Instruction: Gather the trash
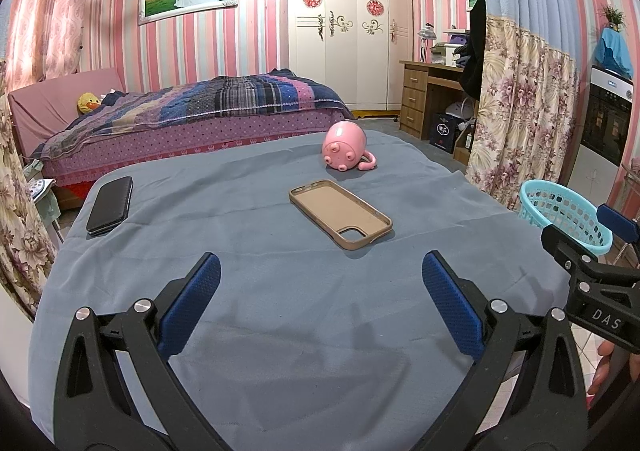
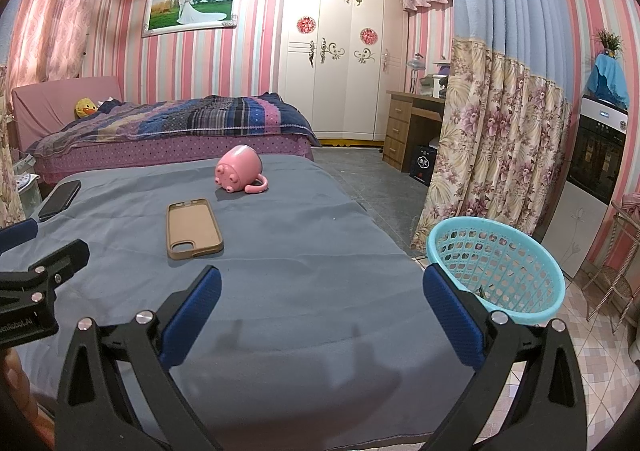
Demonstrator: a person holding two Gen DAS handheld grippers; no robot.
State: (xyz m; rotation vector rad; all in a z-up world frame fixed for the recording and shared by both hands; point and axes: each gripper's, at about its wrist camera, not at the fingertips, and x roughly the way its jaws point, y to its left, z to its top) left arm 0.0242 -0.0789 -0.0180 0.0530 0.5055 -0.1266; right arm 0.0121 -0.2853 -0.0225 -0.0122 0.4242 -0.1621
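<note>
Both grippers level, pointing forward over the near edge of the table with the blue-grey cloth (image 1: pixel 280 291), side by side. My left gripper (image 1: pixel 320 275) has its jaws spread wide, blue pads (image 1: pixel 192 303) well apart, nothing between them, just bare cloth below. My right gripper (image 2: pixel 322 279) is the same: wide open, empty, hanging over the near right part of the cloth, its right pad (image 2: pixel 452 315) overlapping the basket rim in view. In the left wrist view the right gripper shows at the right edge, and part of my hand (image 1: pixel 604 367) is visible under it. In the right wrist view the left gripper's side sits at the left edge, near my fingers (image 2: pixel 16 383). The turquoise mesh basket (image 2: pixel 500 267) stands off the table's right side, on the tiled floor; something small and dark green lies inside near its front wall, can't tell what. On the cloth: tan phone case (image 1: pixel 340 213) lying inside-up at mid table, pink piggy mug (image 1: pixel 346 147) tipped on its side beyond it, black phone (image 1: pixel 110 205) at the far left edge. All three are well apart from both grippers.
</note>
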